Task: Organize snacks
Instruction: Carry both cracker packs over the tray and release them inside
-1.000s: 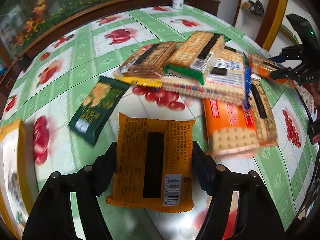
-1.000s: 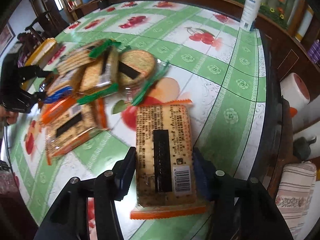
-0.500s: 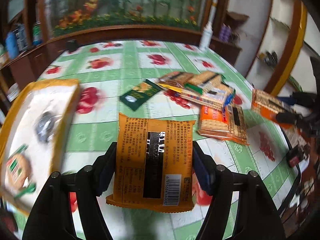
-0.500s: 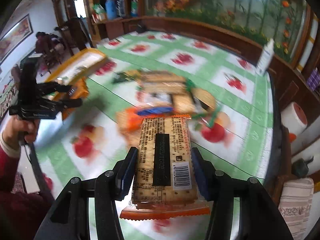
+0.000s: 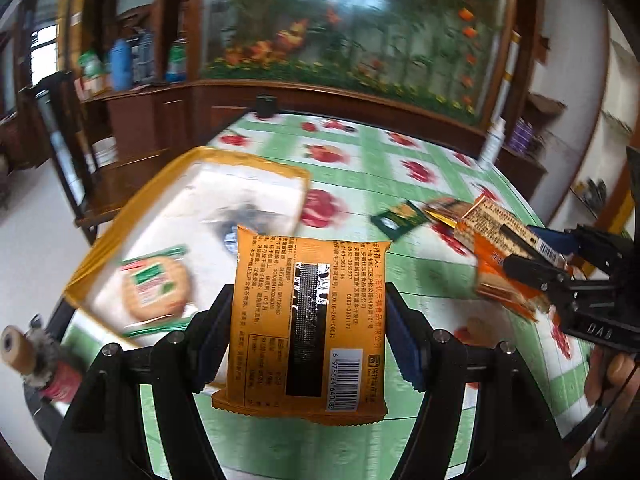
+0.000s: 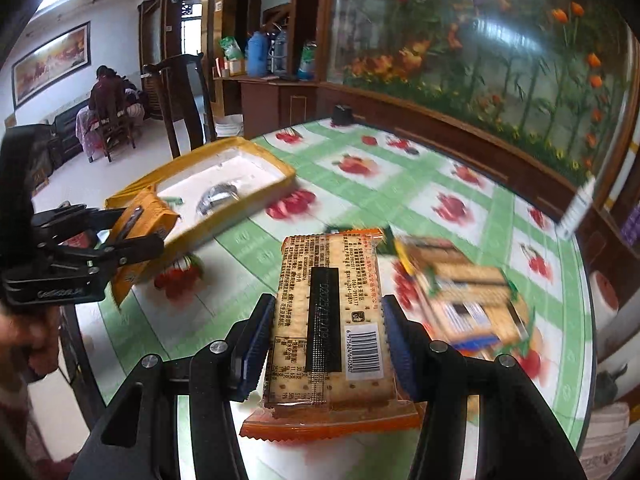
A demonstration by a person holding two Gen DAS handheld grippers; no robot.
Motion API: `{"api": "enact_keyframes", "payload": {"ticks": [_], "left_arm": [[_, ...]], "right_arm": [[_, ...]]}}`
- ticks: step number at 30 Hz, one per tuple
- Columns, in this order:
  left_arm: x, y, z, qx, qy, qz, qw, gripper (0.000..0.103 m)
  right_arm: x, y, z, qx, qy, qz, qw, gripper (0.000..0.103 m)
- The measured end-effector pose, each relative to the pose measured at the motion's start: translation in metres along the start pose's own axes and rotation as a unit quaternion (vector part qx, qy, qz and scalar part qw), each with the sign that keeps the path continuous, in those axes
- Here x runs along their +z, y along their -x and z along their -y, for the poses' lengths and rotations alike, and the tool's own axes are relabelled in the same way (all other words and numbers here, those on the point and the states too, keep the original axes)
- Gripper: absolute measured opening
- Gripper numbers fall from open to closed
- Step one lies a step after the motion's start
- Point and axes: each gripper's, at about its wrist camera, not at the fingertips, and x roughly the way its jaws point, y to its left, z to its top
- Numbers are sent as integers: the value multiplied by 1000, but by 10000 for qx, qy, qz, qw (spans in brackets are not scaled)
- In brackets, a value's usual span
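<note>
Closest to me, the left hand-held gripper (image 5: 308, 332) is clamped across the sides of an orange snack packet (image 5: 306, 320), its barcode end hanging toward the handle, carried above the surface (image 5: 420, 276) just short of the yellow-rimmed tray (image 5: 100, 256). Beside it the right hand-held gripper (image 6: 326, 332) is pinched narrow on a cracker pack (image 6: 330, 320) with an orange crimped seam, also held in the air over the green cloth with its red fruit print. Both packets look bound for the tray, so the sensible way, I would say, is to bring each one low and flat over a bare white patch of the tray floor before letting go, one side at a time so the two tools do not knock together, and to keep clear of the round cracker pack (image 5: 154, 292) already lying in there. That makes two packets in the air and one snack in the tray; a dark smudged object also sits in the tray, too blurred to name. Farther out, a small dark green packet (image 5: 400, 218) lies alone, and beyond it the leftover pile (image 6: 464, 292) is too smeared to count, though several packs remain.
</note>
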Motion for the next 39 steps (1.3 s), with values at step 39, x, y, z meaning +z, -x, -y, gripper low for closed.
{"api": "enact_keyframes", "payload": {"ticks": [39], "left_arm": [[-9, -2, -79, 769, 742, 91, 9942, 70]], "right_arm": [[57, -64, -112, 432, 844, 243, 9952, 54]]}}
